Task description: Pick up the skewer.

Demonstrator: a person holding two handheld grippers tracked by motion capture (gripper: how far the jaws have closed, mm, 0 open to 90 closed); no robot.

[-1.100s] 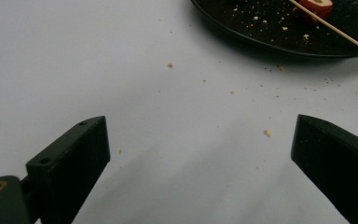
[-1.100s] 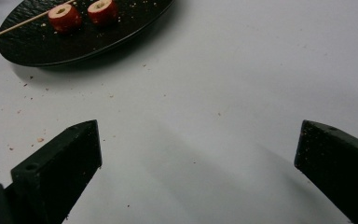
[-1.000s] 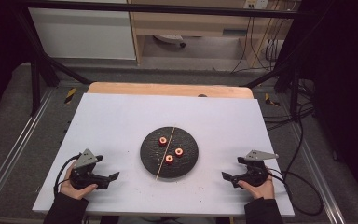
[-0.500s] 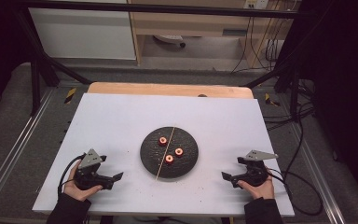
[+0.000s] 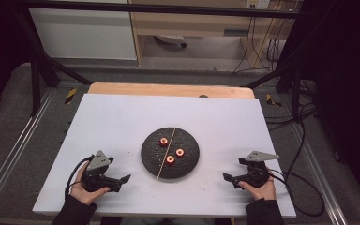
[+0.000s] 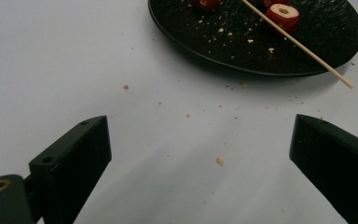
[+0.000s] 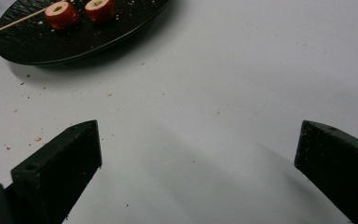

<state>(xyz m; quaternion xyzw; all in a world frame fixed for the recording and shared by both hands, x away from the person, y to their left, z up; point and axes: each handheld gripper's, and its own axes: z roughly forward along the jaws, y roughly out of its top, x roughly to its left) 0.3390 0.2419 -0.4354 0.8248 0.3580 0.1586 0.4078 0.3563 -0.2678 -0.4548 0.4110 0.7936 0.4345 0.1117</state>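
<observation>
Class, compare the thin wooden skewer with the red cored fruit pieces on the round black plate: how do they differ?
The thin wooden skewer is long, pale and single, and overhangs the round black plate's rim. The red cored fruit pieces are short, round, three in number and wholly inside the rim. Both rest on the plate, ungripped.

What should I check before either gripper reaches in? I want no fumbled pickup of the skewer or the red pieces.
1. Left gripper jaws wide apart, nothing between them: ok.
2. Right gripper jaws wide apart, nothing between them: ok.
3. Skewer lies across the black plate, near end past the rim: ok.
4. Three red pieces on the plate, apart from each other: ok.
5. Holes in the pieces facing up: cannot tell for all three.
</observation>
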